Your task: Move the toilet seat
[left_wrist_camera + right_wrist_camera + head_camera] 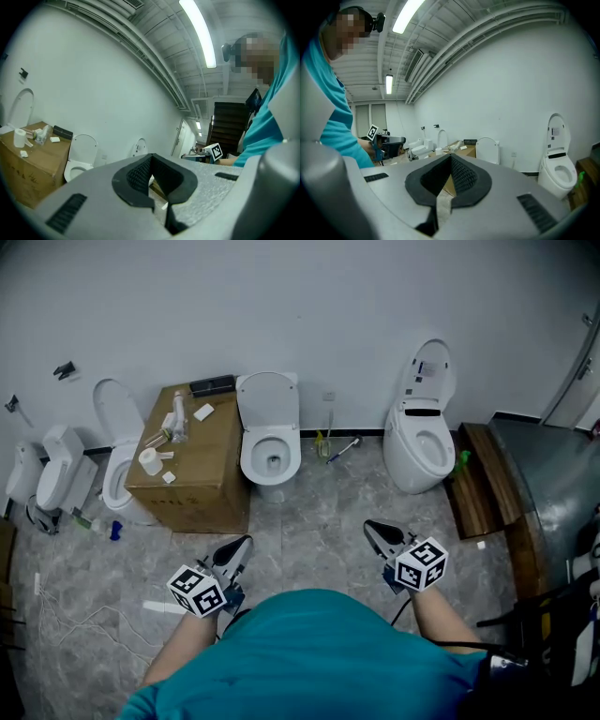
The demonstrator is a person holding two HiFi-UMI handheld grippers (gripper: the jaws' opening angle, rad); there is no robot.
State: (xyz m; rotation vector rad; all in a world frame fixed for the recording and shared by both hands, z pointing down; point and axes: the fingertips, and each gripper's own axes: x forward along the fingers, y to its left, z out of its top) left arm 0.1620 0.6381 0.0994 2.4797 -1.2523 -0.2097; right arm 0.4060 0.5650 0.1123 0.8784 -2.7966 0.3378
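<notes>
Barely begun: the left gripper [236, 549] hangs closed and empty by the person's waist. The middle toilet [270, 456], its toilet seat [268, 401] raised against the wall, stands well ahead, untouched. The right gripper [377, 532] is likewise closed and empty, so approach and grasp remain.

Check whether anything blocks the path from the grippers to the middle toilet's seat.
Nothing visible does. Only bare floor lies between the left gripper, the right gripper and the middle toilet; the cardboard box stands to one side.
</notes>
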